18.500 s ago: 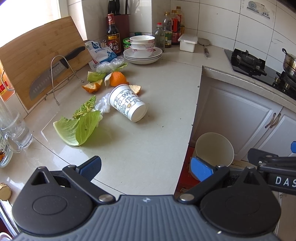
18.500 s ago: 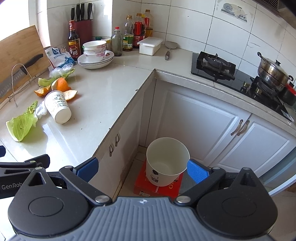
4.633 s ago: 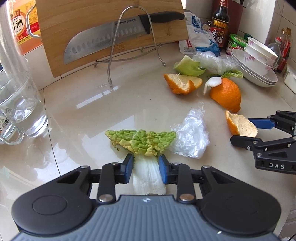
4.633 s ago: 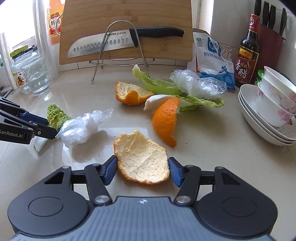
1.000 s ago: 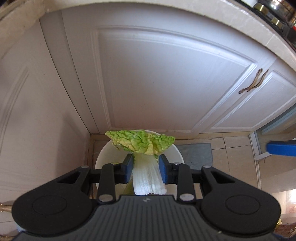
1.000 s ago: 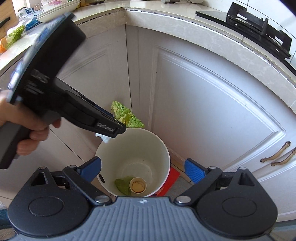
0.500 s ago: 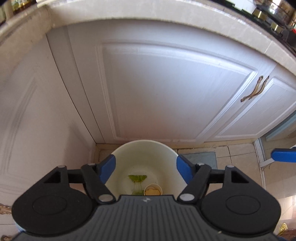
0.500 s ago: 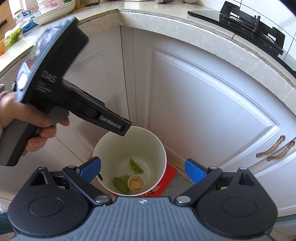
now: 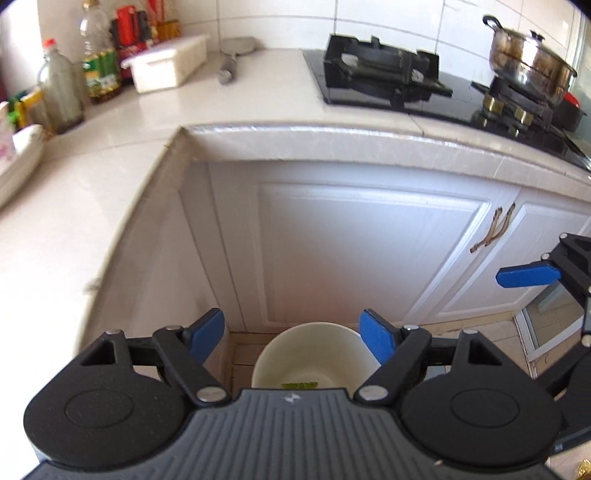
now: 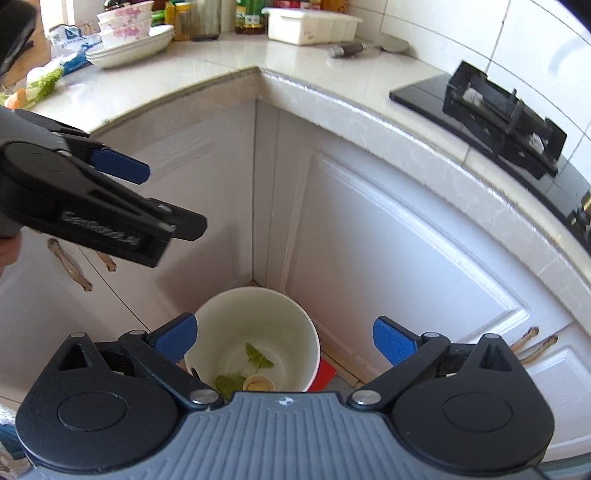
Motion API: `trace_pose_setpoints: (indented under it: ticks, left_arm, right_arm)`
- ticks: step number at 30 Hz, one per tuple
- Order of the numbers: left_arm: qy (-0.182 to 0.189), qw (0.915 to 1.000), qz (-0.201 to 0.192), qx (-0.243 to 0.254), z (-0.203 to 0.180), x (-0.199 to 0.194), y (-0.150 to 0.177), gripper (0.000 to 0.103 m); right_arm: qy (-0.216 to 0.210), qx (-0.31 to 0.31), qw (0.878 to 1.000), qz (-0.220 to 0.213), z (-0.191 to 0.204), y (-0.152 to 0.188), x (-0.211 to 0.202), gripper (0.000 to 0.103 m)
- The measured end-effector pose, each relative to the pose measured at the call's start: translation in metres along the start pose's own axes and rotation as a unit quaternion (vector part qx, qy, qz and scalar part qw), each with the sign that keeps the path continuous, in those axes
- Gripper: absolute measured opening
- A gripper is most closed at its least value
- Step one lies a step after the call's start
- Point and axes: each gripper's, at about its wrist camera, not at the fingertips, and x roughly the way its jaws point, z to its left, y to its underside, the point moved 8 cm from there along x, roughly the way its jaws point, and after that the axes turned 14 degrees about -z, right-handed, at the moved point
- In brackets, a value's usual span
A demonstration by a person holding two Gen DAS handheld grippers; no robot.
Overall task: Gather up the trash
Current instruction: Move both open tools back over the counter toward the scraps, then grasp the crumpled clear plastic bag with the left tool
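Observation:
The white bin stands on the floor in the cabinet corner. It holds cabbage leaves and a paper cup. My left gripper hangs above and left of the bin. Its jaws are opening and nothing is between them. From the right wrist view the left gripper is seen well above the rim. My right gripper is open and empty over the bin. Its blue pad shows at the right edge of the left wrist view. Orange peel and a cabbage leaf lie on the counter.
The counter wraps the corner, with stacked plates and bowls, bottles and a white box. A gas stove and a steel pot are to the right. White cabinet doors stand behind the bin, and a red box lies under it.
The left gripper let go of the cabbage leaf, which now lies in the bin, and its jaws spread wide. Both grippers rose, bringing the counter and stove into view.

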Motion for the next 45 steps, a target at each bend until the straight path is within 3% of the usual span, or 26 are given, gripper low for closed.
trace_pose_setpoints:
  ticks: [4, 8, 18, 25, 31, 41, 45]
  left_arm:
    - [-0.022, 0.9993, -0.026, -0.014, 0.022, -0.039, -0.013, 0.088]
    - [-0.052, 0.9973, -0.046, -0.024, 0.049, -0.071, -0.019, 0.088]
    - [-0.138, 0.9878, -0.053, -0.051, 0.128, -0.134, 0.003, 0.089]
    - [-0.201, 0.974, -0.056, -0.088, 0.182, -0.165, 0.022, 0.089]
    - [-0.271, 0.9535, -0.056, -0.119, 0.232, -0.187, 0.038, 0.089]
    - [-0.332, 0.9303, -0.038, -0.15, 0.3, -0.192, 0.064, 0.089]
    - [-0.343, 0.9254, -0.029, -0.159, 0.32, -0.186, 0.076, 0.088]
  right_arm:
    - [-0.017, -0.015, 1.0, -0.019, 0.016, -0.025, -0.01, 0.103]
    - [-0.04, -0.036, 0.998, -0.041, 0.038, -0.053, -0.019, 0.103]
    - [-0.118, -0.085, 0.985, -0.09, 0.122, -0.116, -0.023, 0.103]
    - [-0.164, -0.128, 0.973, -0.1, 0.18, -0.14, -0.012, 0.103]
    - [-0.195, -0.148, 0.964, -0.099, 0.215, -0.155, 0.003, 0.103]
    - [-0.223, -0.176, 0.954, -0.092, 0.26, -0.171, 0.026, 0.103]
    - [-0.227, -0.18, 0.954, -0.083, 0.27, -0.176, 0.038, 0.103]
